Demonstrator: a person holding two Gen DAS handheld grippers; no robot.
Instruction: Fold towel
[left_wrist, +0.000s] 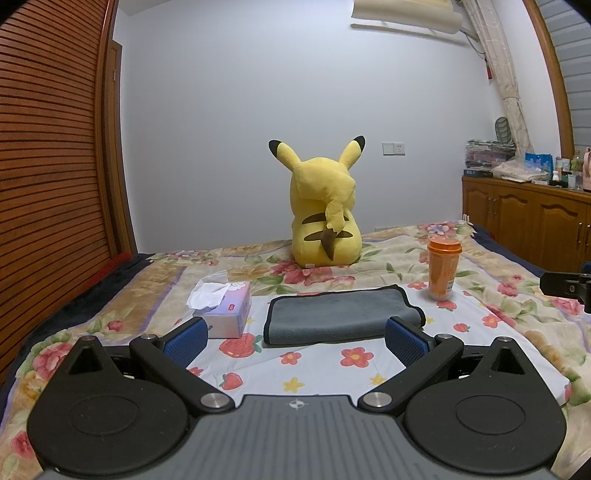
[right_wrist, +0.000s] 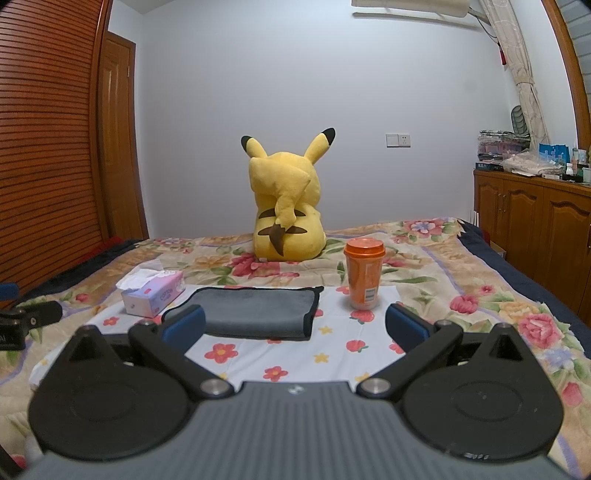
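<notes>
A grey towel (left_wrist: 340, 314) with a black hem lies folded flat on the flowered white cloth (left_wrist: 325, 369) on the bed. It also shows in the right wrist view (right_wrist: 255, 310). My left gripper (left_wrist: 295, 339) is open and empty, held just short of the towel's near edge. My right gripper (right_wrist: 293, 326) is open and empty, also in front of the towel, nearer its right end. Part of the right gripper (left_wrist: 565, 286) shows at the right edge of the left wrist view, and part of the left gripper (right_wrist: 26, 317) shows at the left edge of the right wrist view.
A tissue box (left_wrist: 225, 310) stands left of the towel and an orange cup (left_wrist: 443, 267) with a lid right of it. A yellow plush toy (left_wrist: 325, 206) sits behind. A wooden cabinet (right_wrist: 535, 221) stands at the right, a slatted wardrobe (left_wrist: 48, 166) at the left.
</notes>
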